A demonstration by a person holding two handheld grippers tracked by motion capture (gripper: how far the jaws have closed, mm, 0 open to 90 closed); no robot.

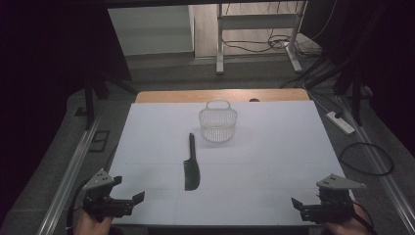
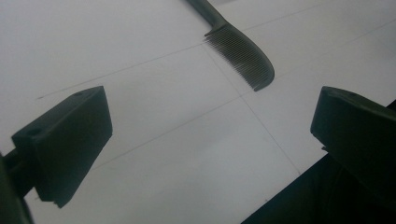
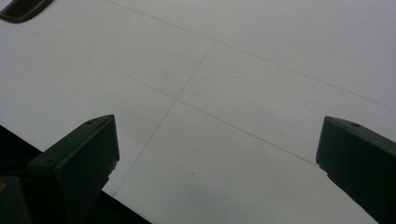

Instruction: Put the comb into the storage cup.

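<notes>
Black and flat on the white table sheet, a comb lay a little left of the table's middle, its slim handle pointing away from the person and its toothed blade toward the near edge. Just beyond the handle's tip, slightly to the right, stood a small clear wire-pattern basket with a loop handle, upright and apart from the comb.

The left gripper sat at the near left corner of the sheet, held in a hand, its jaws spread wide with nothing between them. In the left gripper view the comb lay ahead of those jaws, well clear of them, teeth facing the gripper.

The right gripper rested at the near right corner, in the person's other hand, its jaws likewise wide apart and empty. In the right gripper view the end of the comb showed at the top left corner, well apart from the jaws, over bare sheet crossed by faint lines.
</notes>
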